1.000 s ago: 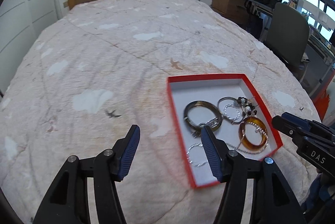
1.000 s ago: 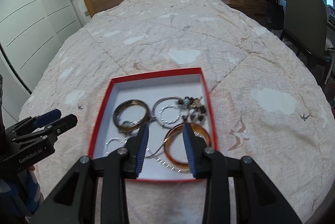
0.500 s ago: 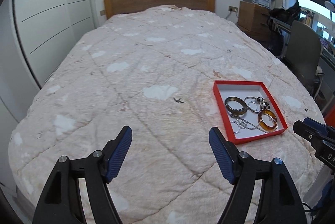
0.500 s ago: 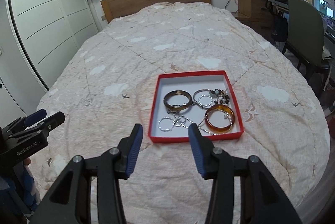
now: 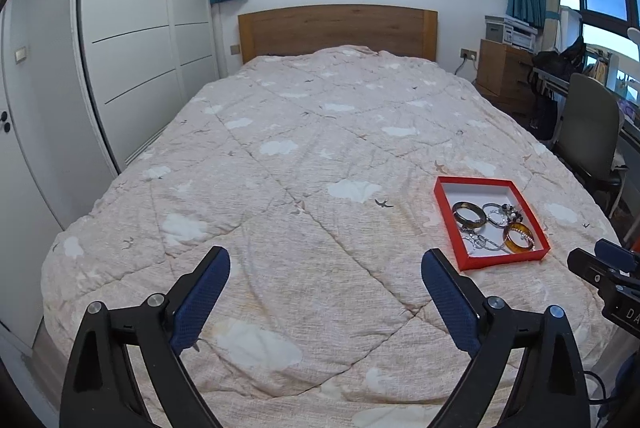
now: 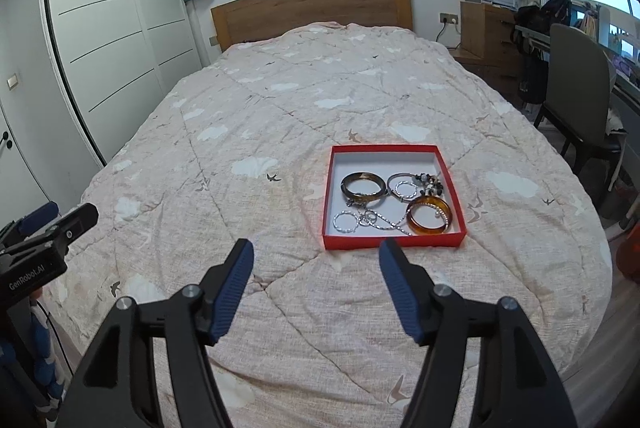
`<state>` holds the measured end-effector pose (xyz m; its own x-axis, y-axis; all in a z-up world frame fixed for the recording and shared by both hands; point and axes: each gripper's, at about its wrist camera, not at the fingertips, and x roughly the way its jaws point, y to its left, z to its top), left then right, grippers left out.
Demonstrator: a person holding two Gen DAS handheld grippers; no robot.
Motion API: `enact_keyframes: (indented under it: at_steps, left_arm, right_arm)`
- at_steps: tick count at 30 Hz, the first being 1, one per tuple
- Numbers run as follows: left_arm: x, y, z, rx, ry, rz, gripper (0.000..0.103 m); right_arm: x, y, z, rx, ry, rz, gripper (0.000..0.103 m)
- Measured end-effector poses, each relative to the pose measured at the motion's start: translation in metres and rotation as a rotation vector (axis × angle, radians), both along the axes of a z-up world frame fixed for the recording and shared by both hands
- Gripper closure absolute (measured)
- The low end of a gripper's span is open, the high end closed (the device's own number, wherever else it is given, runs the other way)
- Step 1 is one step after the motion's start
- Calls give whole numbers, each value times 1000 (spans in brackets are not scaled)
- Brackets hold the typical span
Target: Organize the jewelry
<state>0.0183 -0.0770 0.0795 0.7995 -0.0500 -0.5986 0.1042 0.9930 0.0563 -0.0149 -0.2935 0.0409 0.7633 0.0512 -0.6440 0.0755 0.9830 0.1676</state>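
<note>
A red tray (image 6: 327, 196) with a white floor lies on the quilt at the bed's right front; it also shows in the left wrist view (image 5: 443, 206). It holds a dark bangle (image 6: 363, 185), an amber bangle (image 6: 429, 215), silver rings (image 6: 346, 221), a chain and dark beads (image 6: 430, 182). My left gripper (image 5: 325, 285) is open and empty above the bed's foot, left of the tray. My right gripper (image 6: 316, 278) is open and empty, pulled back just in front of the tray.
The pink cloud-print quilt (image 5: 304, 156) covers the whole bed. A wooden headboard (image 5: 336, 28) stands at the far end. White wardrobes (image 5: 132, 48) stand on the left, and a grey chair (image 6: 576, 92) and wooden dresser (image 6: 484, 28) on the right.
Both grippers have pulled back and up from the tray, which now looks small and far. Both have opened wider. The jewelry in the tray has not moved.
</note>
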Motion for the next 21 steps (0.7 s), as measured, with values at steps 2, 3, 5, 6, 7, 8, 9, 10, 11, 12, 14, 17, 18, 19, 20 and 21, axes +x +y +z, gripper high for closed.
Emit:
enact_keyframes:
  at_steps: [2,3,5,6,7,8,9,10,11,12,14,17,18,19,20,21]
  left_arm:
    - [-5,5,0,-11,-1,5,6]
    - [-7,8,1,-18,1,8,6]
    - [-9,12,2,-24,1,16,6]
    - [-11,13,3,-24,-1,22,6]
    - [-12,15,3,-25,-4,25,5]
    - [-13,16,4,-29,-6,26,4]
    - [-14,17,4,-33,-7,26,4]
    - [-15,17,4,-34,-10,27,1]
    - [-16,17,4,-27,-16,29,0]
    - [-18,16,4,-19,-22,32,0]
    - [-20,16,3,-13,-28,30,0]
    - [-23,14,1,-7,-32,23,0]
    - [-25,14,1,-2,-35,21,0]
    - [-25,14,0,1,-36,18,0]
    - [-26,14,0,-2,-34,15,0]
    - [-26,13,0,-3,-32,14,0]
  right_arm:
    - [-5,3,1,-16,-4,0,34]
    - [-7,5,3,-25,-9,-3,33]
    - [-10,6,5,-36,-15,-11,30]
    - [-12,6,6,-35,-18,-13,30]
    - [-12,6,6,-33,-20,-14,29]
    - [-14,5,7,-31,-24,-16,28]
    - [-15,5,7,-30,-27,-17,28]
    - [-16,5,7,-30,-27,-16,27]
    - [-16,5,7,-30,-26,-16,27]
    - [-16,5,7,-30,-23,-16,27]
    - [-17,4,6,-28,-20,-17,27]
    - [-19,3,2,-25,-6,-22,27]
    - [-19,3,1,-23,-4,-25,27]
    - [-20,2,-1,-22,-2,-27,27]
    - [-21,1,-2,-24,2,-30,27]
    - [-21,1,-3,-25,4,-33,27]
